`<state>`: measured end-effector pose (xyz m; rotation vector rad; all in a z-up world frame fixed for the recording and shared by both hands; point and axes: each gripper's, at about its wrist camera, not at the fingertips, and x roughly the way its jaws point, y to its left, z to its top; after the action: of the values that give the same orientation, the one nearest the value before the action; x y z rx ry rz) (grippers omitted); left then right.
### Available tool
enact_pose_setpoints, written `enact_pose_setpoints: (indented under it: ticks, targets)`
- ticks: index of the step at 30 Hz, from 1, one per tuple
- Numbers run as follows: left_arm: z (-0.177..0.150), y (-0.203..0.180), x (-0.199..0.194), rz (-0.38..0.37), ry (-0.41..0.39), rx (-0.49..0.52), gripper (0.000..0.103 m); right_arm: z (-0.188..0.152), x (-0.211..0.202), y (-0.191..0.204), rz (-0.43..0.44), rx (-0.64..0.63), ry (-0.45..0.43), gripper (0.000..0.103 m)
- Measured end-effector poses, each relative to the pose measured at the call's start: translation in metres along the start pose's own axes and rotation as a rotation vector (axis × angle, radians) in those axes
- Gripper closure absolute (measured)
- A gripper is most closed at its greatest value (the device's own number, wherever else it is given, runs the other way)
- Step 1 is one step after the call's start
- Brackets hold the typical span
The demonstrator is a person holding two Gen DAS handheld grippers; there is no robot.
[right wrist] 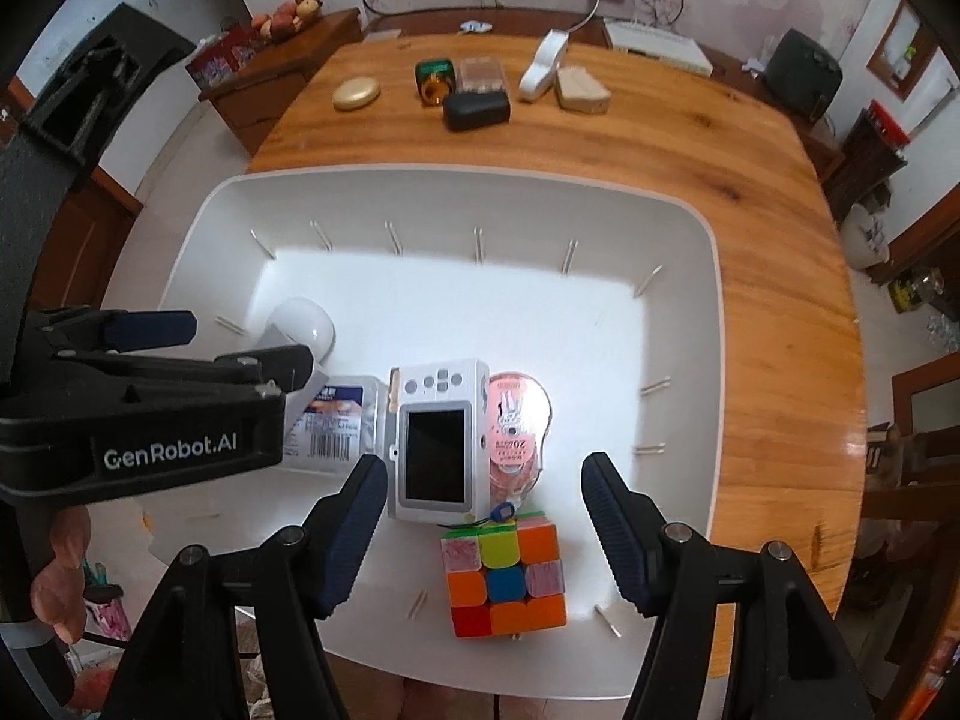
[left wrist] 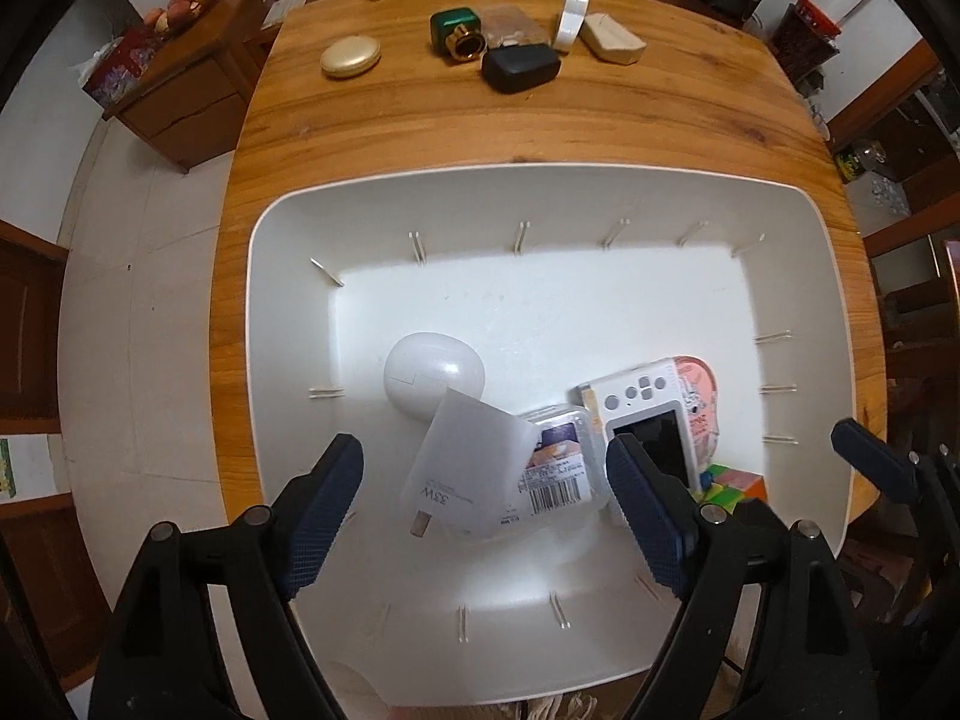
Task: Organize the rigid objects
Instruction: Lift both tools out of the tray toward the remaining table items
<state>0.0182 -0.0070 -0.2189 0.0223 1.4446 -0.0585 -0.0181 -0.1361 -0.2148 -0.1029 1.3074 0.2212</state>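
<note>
A big white bin (left wrist: 288, 228) (right wrist: 180, 228) sits on the wooden table. In it lie a white egg-shaped case (left wrist: 432, 372), a white 33W charger (left wrist: 462, 468) tilted between my left fingers but not touched, a clear barcoded box (left wrist: 558, 468) (right wrist: 336, 426), a white camera (left wrist: 648, 420) (right wrist: 435, 438), a pink round pack (right wrist: 519, 420) and a colour cube (right wrist: 504, 576). My left gripper (left wrist: 486, 492) is open above the charger. My right gripper (right wrist: 486, 516) is open above the cube and camera.
At the table's far side lie a gold oval case (left wrist: 350, 57), a green bottle with a gold cap (left wrist: 459, 33), a black case (left wrist: 521, 67), a brown box (left wrist: 510, 21), a white tape holder (left wrist: 573, 12) and a beige block (left wrist: 613, 39). A wooden cabinet (left wrist: 180, 96) stands to the left.
</note>
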Motion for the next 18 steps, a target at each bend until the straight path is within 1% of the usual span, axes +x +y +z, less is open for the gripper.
enact_pose_setpoints:
  ticks: [4,11,18]
  targets:
    - [0.003,0.000,-0.012,-0.020,-0.023,0.000,0.018,0.002,-0.009,-0.002,-0.006,0.001,-0.027,0.035]
    - [0.006,-0.002,-0.040,-0.033,-0.082,0.013,0.018,0.001,-0.024,-0.007,-0.014,0.012,-0.081,0.035]
    - [0.022,-0.001,-0.086,-0.057,-0.184,0.023,0.018,0.009,-0.044,-0.021,-0.029,0.045,-0.146,0.035]
